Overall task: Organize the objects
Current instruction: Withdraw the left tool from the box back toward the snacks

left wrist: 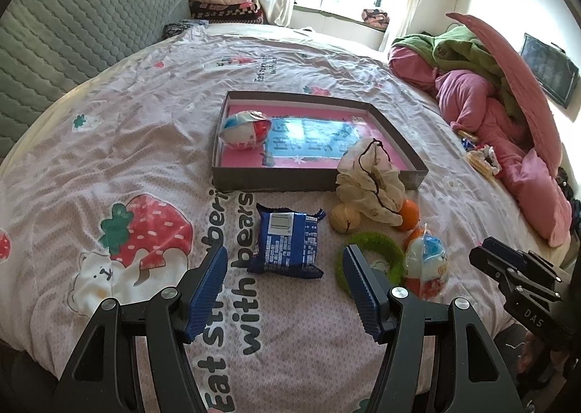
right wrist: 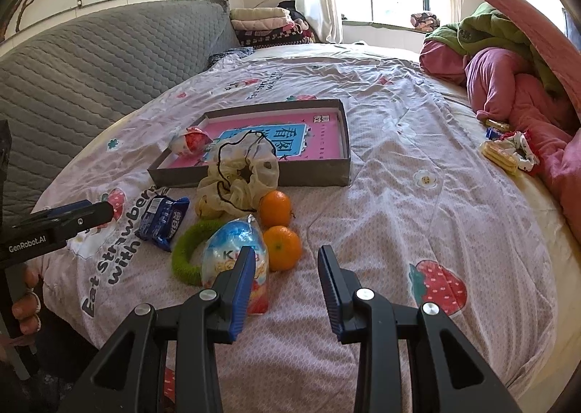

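A shallow grey box (left wrist: pixel 312 184) (right wrist: pixel 254 178) with a pink floor lies on the bed, an egg-shaped toy packet (left wrist: pixel 245 131) (right wrist: pixel 190 142) in its left corner. In front of it lie a blue snack packet (left wrist: pixel 288 242) (right wrist: pixel 161 220), a cream drawstring bag (left wrist: pixel 370 184) (right wrist: pixel 239 177), two oranges (right wrist: pixel 276 207) (right wrist: pixel 283 247), a green fuzzy ring (left wrist: pixel 374 260) (right wrist: pixel 183 256) and a second egg packet (left wrist: pixel 426 262) (right wrist: pixel 236 256). My left gripper (left wrist: pixel 285 266) stands open just short of the blue packet. My right gripper (right wrist: pixel 287 264) is open with nothing between its fingers, beside the nearer orange.
A grey quilted headboard (right wrist: pixel 90 60) runs along the left. Pink and green bedding (right wrist: pixel 515 86) is heaped at the right, with small snack packets (right wrist: pixel 504 151) beside it. Folded blankets (right wrist: pixel 265 26) sit by the window. A hand (right wrist: pixel 27 298) holds the left gripper's handle.
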A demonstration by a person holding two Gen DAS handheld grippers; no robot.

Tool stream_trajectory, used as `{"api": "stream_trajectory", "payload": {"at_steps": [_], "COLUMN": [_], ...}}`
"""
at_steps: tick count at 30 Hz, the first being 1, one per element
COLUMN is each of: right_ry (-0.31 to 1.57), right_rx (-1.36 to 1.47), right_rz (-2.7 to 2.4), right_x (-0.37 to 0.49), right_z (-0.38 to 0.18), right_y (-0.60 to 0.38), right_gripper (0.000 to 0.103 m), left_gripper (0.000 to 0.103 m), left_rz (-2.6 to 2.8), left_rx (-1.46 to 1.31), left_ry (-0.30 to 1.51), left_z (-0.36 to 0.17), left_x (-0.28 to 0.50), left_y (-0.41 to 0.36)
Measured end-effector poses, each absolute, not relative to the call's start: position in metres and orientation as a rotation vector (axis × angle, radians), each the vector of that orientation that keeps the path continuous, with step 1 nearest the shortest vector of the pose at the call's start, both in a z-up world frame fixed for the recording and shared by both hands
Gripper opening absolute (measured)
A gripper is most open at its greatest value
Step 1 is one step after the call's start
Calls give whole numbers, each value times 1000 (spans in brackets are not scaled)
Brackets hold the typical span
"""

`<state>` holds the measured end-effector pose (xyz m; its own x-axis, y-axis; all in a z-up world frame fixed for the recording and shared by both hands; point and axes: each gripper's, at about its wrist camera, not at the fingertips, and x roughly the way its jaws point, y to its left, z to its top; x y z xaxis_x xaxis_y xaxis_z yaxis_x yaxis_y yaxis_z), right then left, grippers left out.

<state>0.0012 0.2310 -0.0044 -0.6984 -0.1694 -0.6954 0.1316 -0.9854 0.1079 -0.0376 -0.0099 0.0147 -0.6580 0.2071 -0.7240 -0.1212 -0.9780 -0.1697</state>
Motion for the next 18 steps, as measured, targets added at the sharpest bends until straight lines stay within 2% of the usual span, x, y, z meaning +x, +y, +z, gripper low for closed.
{"api": "stream_trajectory", "payload": {"at_steps": [5, 9, 18], "right_ry": [-84, -93, -99], "right_rx": [1135, 1131, 1143], "right_rz": [-2745, -2739, -2738], "right_x": [4, 6, 8], "right_z": [-5, -5, -8], "right_y": [230, 230, 230], "right_gripper": [36, 48, 49], "left_gripper": [67, 67, 67], "left_rz": [2699, 2698, 2687], "left_rx": [-1203, -1202, -1223], "left_ry": [-150, -151, -152], "left_z": [14, 15, 8], "left_x": [-34, -33, -30], "left_y": [-9, -9, -9]}}
